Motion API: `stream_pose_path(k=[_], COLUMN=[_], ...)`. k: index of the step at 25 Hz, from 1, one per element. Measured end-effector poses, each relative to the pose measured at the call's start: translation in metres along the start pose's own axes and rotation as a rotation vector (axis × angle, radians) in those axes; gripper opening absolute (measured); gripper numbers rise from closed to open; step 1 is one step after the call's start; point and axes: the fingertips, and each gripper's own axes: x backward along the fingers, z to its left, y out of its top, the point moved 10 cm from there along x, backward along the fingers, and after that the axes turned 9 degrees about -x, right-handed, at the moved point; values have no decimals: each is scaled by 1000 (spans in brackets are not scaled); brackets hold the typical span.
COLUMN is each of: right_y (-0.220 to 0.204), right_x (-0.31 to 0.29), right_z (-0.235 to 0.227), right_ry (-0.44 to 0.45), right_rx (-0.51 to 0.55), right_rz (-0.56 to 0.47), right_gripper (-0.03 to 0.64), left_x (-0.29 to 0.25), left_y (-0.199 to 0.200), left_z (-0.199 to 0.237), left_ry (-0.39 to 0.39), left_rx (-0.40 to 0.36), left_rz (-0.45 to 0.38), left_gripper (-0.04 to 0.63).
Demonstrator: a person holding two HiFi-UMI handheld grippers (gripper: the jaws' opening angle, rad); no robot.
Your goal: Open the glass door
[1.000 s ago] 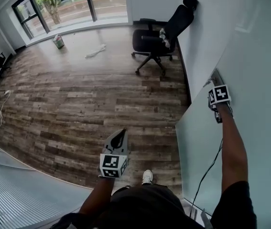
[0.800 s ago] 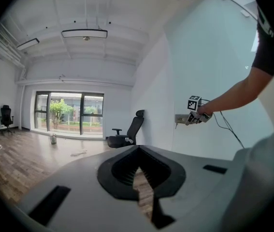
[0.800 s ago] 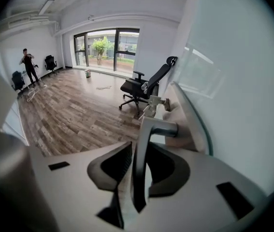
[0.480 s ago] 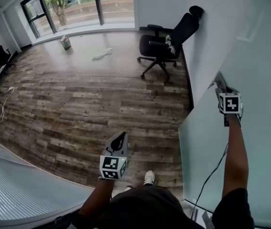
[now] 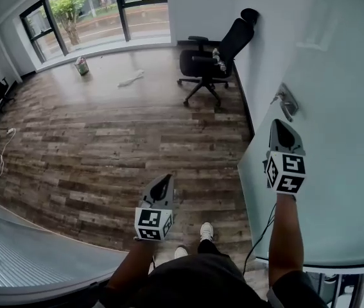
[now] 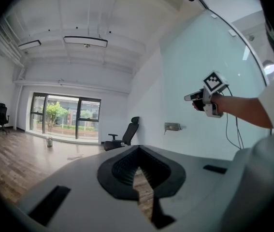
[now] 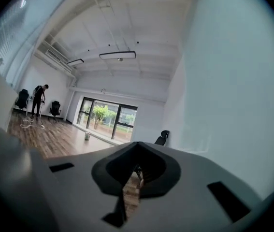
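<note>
Our left tool [image 5: 164, 181], jaws together, hangs over the floor [image 5: 104, 140], well apart from the glass door [image 5: 342, 76]; our right tool [image 5: 277, 126], nearer, jaws just closed on nothing, points along it toward the handle [image 5: 287, 102] just ahead, not touching.

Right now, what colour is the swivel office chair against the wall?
Black. The black swivel office chair shows best in the head view.
</note>
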Motion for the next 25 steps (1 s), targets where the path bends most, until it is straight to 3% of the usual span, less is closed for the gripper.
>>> stream_pose_path(k=[4, 8, 15, 25], right_y=[-40, -62, -90, -123], right_x=[61, 103, 164, 262], right_z=[41, 58, 85, 90], right_ry=[32, 47, 45, 165], right_rx=[-76, -146, -132, -173], right_rz=[-74, -81, -44, -1], right_gripper=[15, 15, 15, 15], left_x=[28, 58, 89, 156], left_y=[-8, -6, 5, -1], left_z=[0, -1, -20, -103], left_ry=[-3, 10, 9, 21], left_rx=[9, 37, 31, 21], left_rz=[-3, -10, -46, -37], left_gripper=[3, 3, 3, 3])
